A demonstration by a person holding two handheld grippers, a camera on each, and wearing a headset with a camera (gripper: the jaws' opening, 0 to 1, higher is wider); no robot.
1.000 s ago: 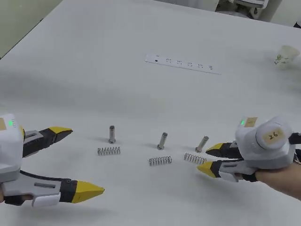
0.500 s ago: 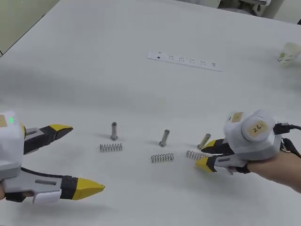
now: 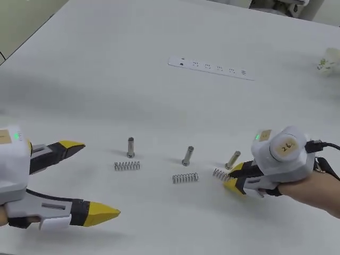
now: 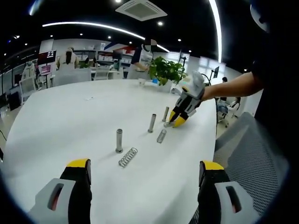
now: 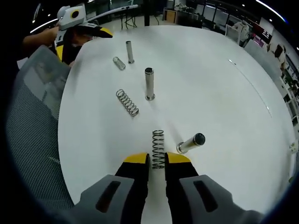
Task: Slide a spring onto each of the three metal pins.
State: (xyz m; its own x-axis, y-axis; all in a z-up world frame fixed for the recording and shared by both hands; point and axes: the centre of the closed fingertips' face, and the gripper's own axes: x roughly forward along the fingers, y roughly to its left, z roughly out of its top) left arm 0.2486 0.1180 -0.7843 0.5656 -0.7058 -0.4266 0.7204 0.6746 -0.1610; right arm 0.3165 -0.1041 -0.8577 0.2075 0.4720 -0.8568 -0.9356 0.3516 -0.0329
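Note:
Three short metal pins stand in a row on the white table: left pin (image 3: 130, 147), middle pin (image 3: 187, 155), right pin (image 3: 233, 159). A spring lies in front of each: left spring (image 3: 127, 166), middle spring (image 3: 185, 178), right spring (image 3: 220, 173). My right gripper (image 3: 232, 177) is low on the table, its yellow-tipped jaws drawn in on the near end of the right spring (image 5: 158, 147), just beside the right pin (image 5: 190, 143). That spring still lies on the table. My left gripper (image 3: 98, 179) hovers wide open at the near left, holding nothing, facing the row of pins (image 4: 119, 140).
A white power strip (image 3: 211, 69) lies further back on the table. A pale cup (image 3: 330, 58) sits at the far right edge. A mesh office chair (image 5: 32, 116) stands off the table's near side. People and desks are in the background of the left gripper view.
My right gripper has moved left to the right spring and its jaws have narrowed onto the spring's end. The left gripper has stayed open in place. The head camera shifted slightly.

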